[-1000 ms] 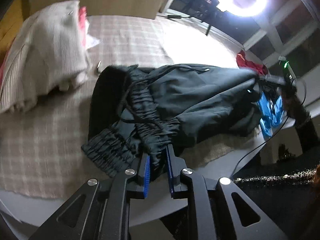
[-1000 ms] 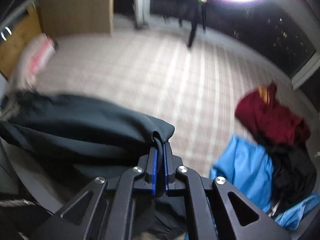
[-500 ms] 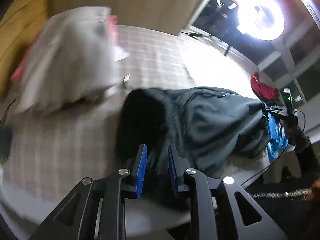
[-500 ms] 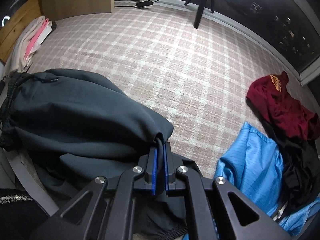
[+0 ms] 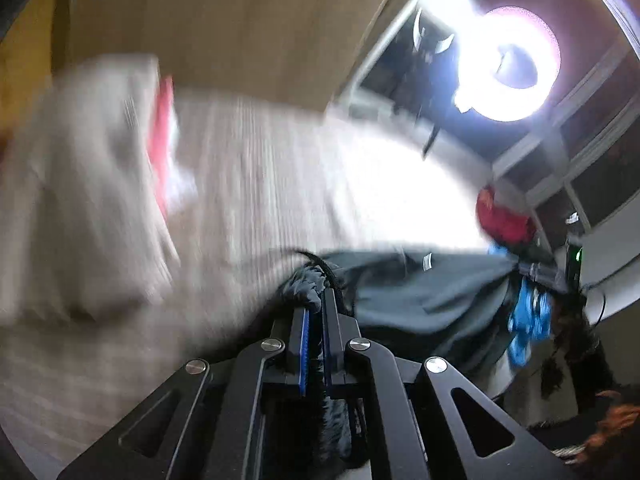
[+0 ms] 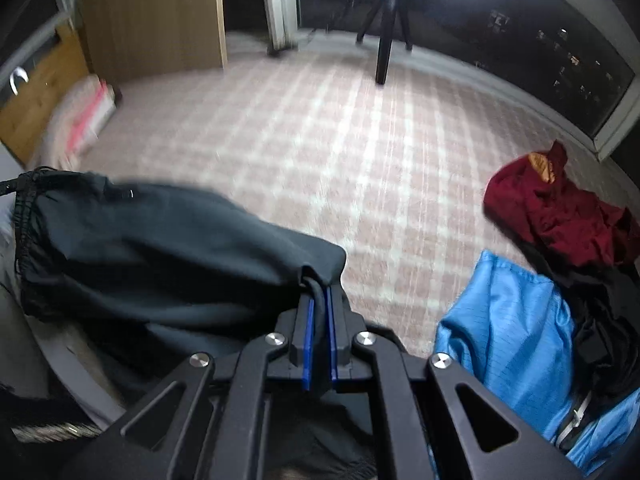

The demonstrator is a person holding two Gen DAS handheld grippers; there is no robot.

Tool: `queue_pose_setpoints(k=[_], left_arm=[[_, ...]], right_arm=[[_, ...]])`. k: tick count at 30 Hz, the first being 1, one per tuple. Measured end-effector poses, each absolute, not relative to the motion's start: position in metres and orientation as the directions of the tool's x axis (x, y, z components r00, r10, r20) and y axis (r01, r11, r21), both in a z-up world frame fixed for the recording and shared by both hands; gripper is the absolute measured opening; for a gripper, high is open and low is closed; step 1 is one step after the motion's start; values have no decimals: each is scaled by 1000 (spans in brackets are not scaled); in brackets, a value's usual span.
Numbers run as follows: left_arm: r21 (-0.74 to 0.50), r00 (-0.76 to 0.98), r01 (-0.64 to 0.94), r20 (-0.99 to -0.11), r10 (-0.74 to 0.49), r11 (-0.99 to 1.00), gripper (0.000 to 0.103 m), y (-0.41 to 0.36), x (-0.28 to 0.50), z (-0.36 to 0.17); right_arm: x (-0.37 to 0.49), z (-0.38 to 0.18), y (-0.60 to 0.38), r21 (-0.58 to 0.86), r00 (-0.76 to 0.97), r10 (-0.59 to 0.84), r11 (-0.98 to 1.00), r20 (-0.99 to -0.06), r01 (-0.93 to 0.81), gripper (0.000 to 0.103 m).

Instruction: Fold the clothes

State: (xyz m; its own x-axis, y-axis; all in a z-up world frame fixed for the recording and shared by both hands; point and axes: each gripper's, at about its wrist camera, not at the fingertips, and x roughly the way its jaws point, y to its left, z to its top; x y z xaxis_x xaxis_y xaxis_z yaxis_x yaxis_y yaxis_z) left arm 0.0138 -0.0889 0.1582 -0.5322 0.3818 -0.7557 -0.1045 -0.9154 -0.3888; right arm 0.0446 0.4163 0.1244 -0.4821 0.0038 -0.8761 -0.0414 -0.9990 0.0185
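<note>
Dark grey drawstring trousers [image 6: 160, 240] hang stretched between my two grippers above a checked cover [image 6: 360, 140]. My left gripper [image 5: 316, 300] has its jaws closing tight on the gathered waistband [image 5: 304, 284], with cloth and drawstring pinched between the blue pads. The trousers [image 5: 420, 292] run from there to the right, where my right gripper [image 5: 536, 270] shows small. In the right wrist view, my right gripper [image 6: 318, 292] is shut on a fold at the other end of the trousers. The left wrist view is blurred by motion.
A folded pile of white and pink clothes [image 5: 80, 184] lies at the left by a wooden cabinet [image 6: 152, 16]. A dark red garment [image 6: 552, 216], a blue one [image 6: 508, 328] and black cloth sit at the right. A ring light [image 5: 508, 76] on a tripod [image 6: 386, 52] stands behind.
My left gripper opened wider over the waistband, then closed on it and lifted it, swinging its view upward. The right gripper kept its hold and rose slightly.
</note>
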Motion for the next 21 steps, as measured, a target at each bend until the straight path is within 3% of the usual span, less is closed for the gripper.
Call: queue_pose_setpoints(k=[3, 6, 8, 10, 11, 12, 14, 17, 21], left_arm=[[-301, -629, -151, -705, 326, -942, 4, -90, -27, 217], [-245, -675, -179, -674, 300, -953, 5, -84, -98, 241], [-147, -682, -145, -702, 206, -979, 9, -74, -167, 228], [-101, -624, -74, -771, 125, -992, 9, -73, -220, 199], [-92, -567, -32, -818, 93, -995, 9, -75, -240, 182], [-105, -527, -18, -844, 99, -994, 8, -77, -250, 170], [-128, -498, -51, -857, 136, -991, 9, -79, -243, 158], [-23, -521, -152, -848, 100, -988, 11, -73, -201, 156], [8, -475, -225, -874, 103, -974, 15, -78, -134, 134]], right_arm=[[29, 162, 413, -21, -571, 34, -999, -821, -29, 5], [-7, 183, 417, -82, -621, 96, -995, -778, -50, 5], [-54, 176, 422, -181, -624, 193, -980, -757, -82, 6], [-110, 145, 426, -253, -556, 251, -964, -792, -75, 9], [-131, 129, 429, -267, -507, 273, -960, -818, -86, 18], [-144, 116, 431, -287, -461, 297, -953, -836, -95, 20], [-151, 102, 434, -306, -408, 320, -947, -855, -102, 20], [-125, 110, 437, -254, -436, 273, -962, -858, -102, 33], [-59, 120, 407, -100, -458, 100, -995, -883, -23, 38]])
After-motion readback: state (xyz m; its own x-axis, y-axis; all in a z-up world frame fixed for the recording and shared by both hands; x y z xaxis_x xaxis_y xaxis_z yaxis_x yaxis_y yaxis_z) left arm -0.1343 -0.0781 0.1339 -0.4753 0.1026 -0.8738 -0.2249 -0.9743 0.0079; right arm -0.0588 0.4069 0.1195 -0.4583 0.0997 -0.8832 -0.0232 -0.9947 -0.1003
